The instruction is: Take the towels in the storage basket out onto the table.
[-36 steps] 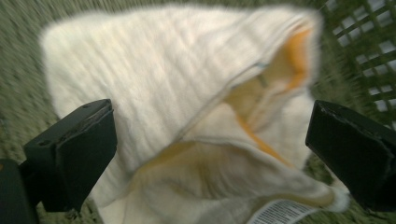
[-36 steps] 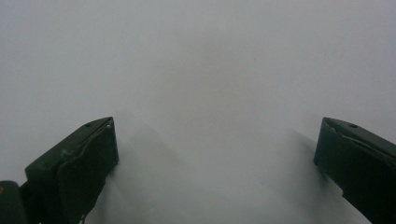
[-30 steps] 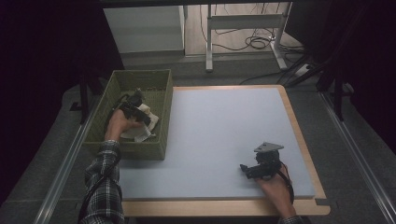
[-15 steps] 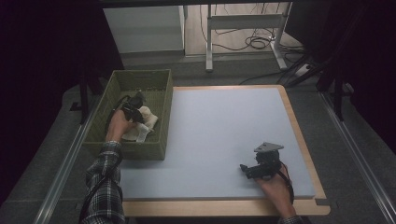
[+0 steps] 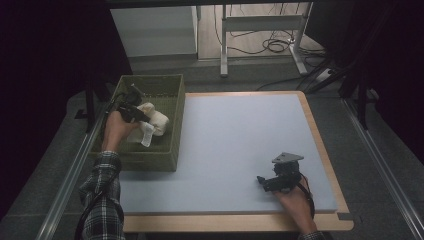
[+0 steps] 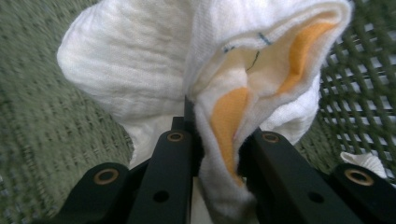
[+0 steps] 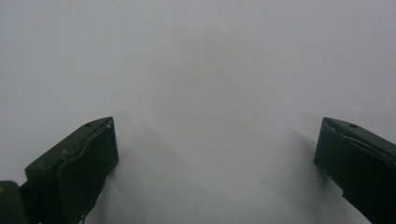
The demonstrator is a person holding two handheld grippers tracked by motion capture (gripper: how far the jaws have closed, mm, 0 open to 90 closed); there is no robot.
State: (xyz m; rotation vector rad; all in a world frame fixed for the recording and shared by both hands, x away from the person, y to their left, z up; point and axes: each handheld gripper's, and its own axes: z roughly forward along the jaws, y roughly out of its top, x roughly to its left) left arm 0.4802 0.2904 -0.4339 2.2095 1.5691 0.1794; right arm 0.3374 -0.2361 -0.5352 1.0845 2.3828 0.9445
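Observation:
A white cloth (image 5: 152, 121) with an orange patch (image 6: 226, 116) hangs above the inside of a green woven basket (image 5: 150, 157) at the table's left. My left gripper (image 5: 136, 115) is shut on a fold of this cloth (image 6: 140, 70), its jaws pinching the orange-lined edge. My right gripper (image 5: 265, 182) rests low on the pale blue mat (image 5: 235, 135) near the front right, jaws wide apart with nothing between them (image 7: 215, 154).
The mat lies on a wooden-edged table (image 5: 320, 145). A small white piece (image 6: 366, 161) lies on the basket floor. Behind the table stand a white cabinet (image 5: 152, 30) and a metal stand (image 5: 260, 25) with cables on the floor.
My left gripper has lifted the white cloth a little and shifted it toward the basket's right wall. The right gripper has stayed where it was.

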